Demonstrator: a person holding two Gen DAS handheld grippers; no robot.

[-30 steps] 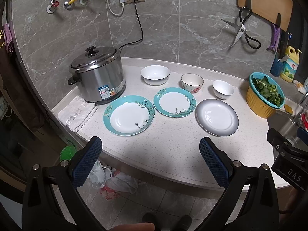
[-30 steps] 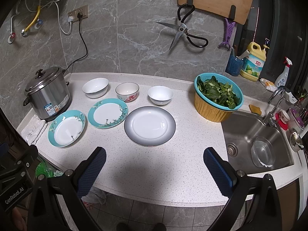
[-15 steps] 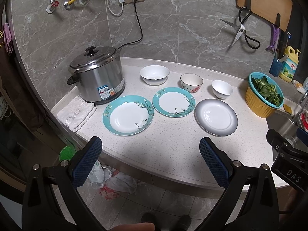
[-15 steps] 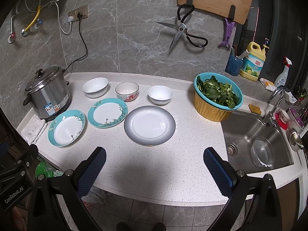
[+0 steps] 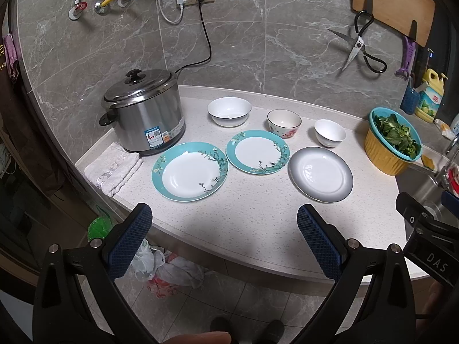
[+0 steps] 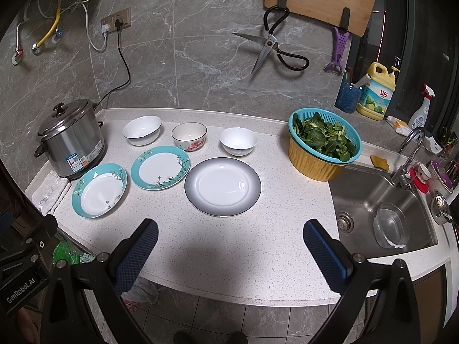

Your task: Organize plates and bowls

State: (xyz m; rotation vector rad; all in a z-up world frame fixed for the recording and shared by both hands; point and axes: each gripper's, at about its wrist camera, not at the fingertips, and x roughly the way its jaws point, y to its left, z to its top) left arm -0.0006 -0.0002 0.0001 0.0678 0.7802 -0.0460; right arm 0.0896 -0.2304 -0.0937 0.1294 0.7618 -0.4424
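My left hand-held gripper point(image 5: 223, 223) hangs released over the counter's point(image 5: 243, 223) near edge, jaws wide apart and holding nothing. Only its view shows the floor litter below the counter. From the left: a folded towel point(image 5: 114, 167), the steel rice cooker point(image 5: 143, 113), then a front row of a large teal floral plate point(image 5: 190, 171), a smaller teal floral plate point(image 5: 257, 152) and a grey-rimmed plate point(image 5: 320, 174), edges nearly touching, all flat and face up. Behind them three bowls stand upright, mouths upward: a wide white bowl point(image 5: 229, 111), a flowered bowl point(image 5: 284, 123) and a small white bowl point(image 5: 330, 132). The rows run left to right along the counter. My right hand-held gripper point(image 6: 229, 235) is likewise released and empty; only its view shows the colander of greens point(image 6: 324, 143) fully and the sink point(image 6: 381, 200) basin.
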